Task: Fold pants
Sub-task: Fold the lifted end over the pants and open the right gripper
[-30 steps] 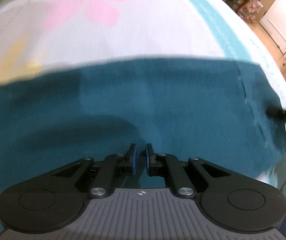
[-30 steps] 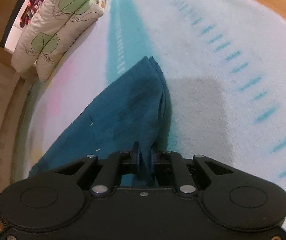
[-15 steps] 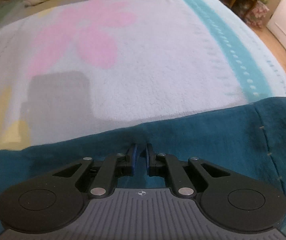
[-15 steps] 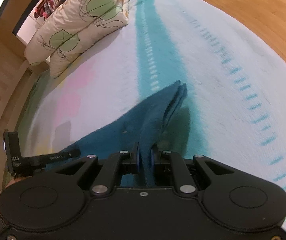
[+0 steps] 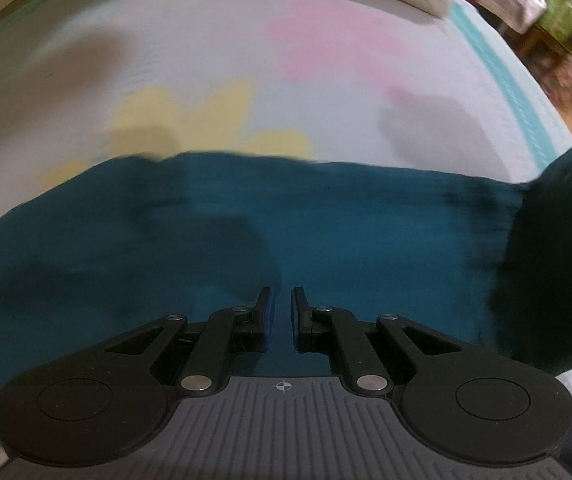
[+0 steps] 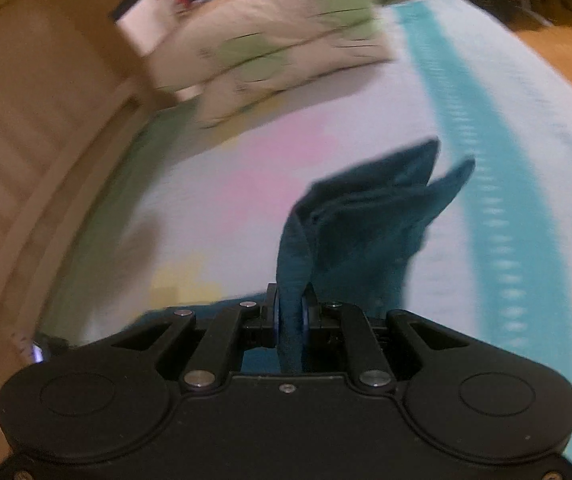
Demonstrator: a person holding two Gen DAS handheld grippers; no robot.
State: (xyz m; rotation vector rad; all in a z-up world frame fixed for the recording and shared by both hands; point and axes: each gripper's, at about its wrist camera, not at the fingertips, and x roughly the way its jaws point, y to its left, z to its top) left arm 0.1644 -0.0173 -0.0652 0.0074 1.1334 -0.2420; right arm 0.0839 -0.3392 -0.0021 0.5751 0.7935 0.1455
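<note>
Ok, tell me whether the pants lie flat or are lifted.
Partly lifted: the right gripper is shut on a bunched end of the pants; the rest lies on the blanket.

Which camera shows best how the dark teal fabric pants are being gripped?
The right wrist view: the right gripper pinches a bunched fold of the dark teal fabric pants, their corners lifted off the blanket. The left wrist view shows only their broad spread cloth.

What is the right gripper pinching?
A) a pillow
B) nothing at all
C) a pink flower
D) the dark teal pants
D: in the right wrist view, a bunched fold of the dark teal pants is squeezed between the pads of the right gripper and rises above the blanket.
</note>
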